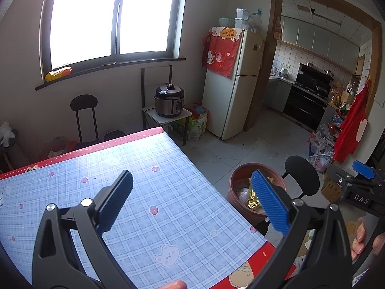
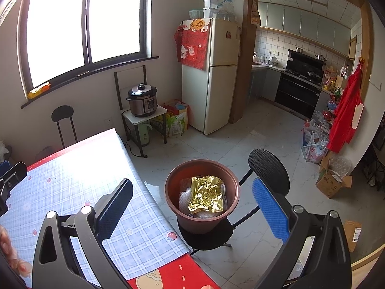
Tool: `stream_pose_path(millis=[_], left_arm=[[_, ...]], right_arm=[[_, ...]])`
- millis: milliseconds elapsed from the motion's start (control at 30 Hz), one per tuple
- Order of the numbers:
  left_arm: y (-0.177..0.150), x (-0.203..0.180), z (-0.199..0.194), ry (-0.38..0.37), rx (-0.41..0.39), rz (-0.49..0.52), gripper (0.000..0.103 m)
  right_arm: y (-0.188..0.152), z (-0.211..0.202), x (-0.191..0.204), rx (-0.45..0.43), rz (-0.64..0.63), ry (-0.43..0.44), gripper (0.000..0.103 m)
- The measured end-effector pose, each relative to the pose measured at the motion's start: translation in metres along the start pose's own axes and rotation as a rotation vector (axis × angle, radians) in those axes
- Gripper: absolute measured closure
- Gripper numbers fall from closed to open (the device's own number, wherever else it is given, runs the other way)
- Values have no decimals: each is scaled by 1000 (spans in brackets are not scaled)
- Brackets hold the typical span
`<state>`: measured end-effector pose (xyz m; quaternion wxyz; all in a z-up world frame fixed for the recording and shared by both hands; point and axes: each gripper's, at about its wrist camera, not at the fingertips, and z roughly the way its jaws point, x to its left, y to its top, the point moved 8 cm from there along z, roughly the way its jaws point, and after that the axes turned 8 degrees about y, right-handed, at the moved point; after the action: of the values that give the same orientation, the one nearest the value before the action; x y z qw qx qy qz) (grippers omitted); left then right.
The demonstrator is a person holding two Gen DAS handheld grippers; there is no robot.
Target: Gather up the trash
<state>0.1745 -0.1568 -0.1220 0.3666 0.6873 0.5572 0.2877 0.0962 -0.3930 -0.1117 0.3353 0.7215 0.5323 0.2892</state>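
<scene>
Atop the bucket's [image 2: 202, 207] trash: crumpled gold wrapper [image 2: 206, 196].

This is a home, a dining corner that opens onto a kitchen. A table [image 1: 144, 192] with a blue checked cloth printed with bears and strawberries stands under a big window [image 1: 113, 16]. By the wall a pressure cooker [image 2: 142, 100] sits on a small stand, next to a white fridge [image 2: 211, 72] with a red cloth draped over it and boxes stacked on top. Through the wooden doorway I see tiled walls, cabinets [image 2: 312, 31] and a black stove [image 2: 300, 89]. A red apron [image 2: 346, 118] hangs by the door, shopping bags [image 2: 312, 142] and cardboard boxes sit on the tiled floor, and black stools stand around.
</scene>
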Motion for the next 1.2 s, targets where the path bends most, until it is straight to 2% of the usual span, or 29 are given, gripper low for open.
stream_pose_path(millis=[467,1200], left_arm=[[3,3,-5,25,-14,10,6],[4,5,-4,15,-9,-1,6]], right_arm=[[2,0,2,-4,-5,-1,6],[-2,-2,-2,-8,7,-15,6]])
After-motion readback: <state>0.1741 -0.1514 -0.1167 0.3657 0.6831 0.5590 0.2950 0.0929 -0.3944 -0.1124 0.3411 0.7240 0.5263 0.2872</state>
